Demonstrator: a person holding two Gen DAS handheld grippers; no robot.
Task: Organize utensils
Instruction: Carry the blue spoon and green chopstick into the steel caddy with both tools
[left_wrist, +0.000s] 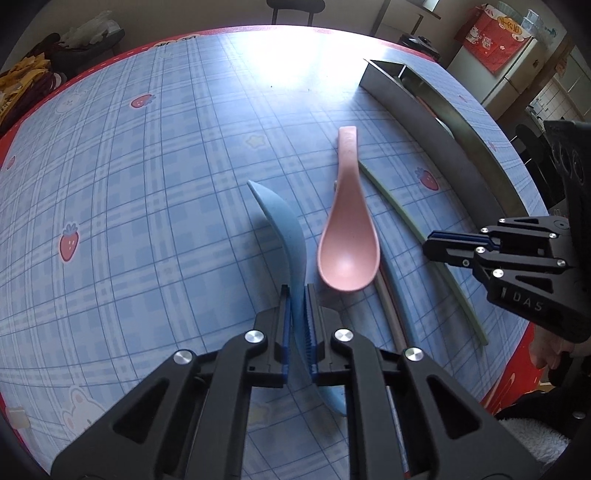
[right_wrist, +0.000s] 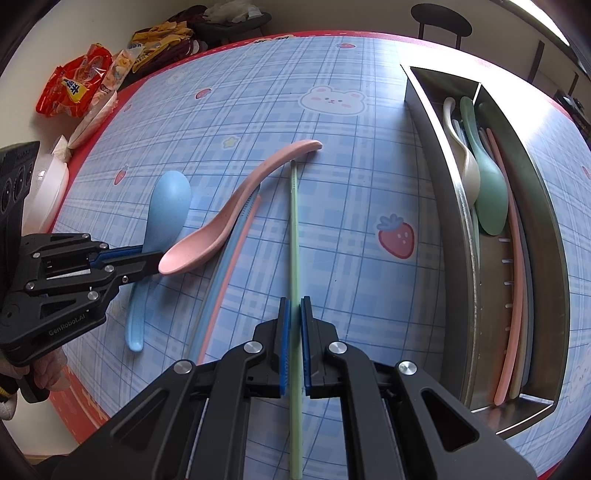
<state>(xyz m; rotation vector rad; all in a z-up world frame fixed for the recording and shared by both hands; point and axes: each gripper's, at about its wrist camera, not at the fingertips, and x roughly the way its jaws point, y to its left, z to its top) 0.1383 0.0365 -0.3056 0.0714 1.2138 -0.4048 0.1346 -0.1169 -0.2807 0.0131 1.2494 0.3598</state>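
On the table (right_wrist: 236, 92), several utensils already fill the steel tray (right_wrist: 550, 258), while the left gripper (left_wrist: 298, 295) clamps the blue spoon (left_wrist: 284, 229), the right gripper (right_wrist: 294, 310) clamps a green chopstick (right_wrist: 294, 221), and a pink spoon (right_wrist: 221, 218) waits.

Black claw (left_wrist: 297, 295), blue pads (left_wrist: 285, 317)

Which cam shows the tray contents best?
Right wrist: it looks into the metal tray, showing a cream spoon, a green spoon and chopsticks. Left wrist shows mostly its outer wall, contents nearly hidden.
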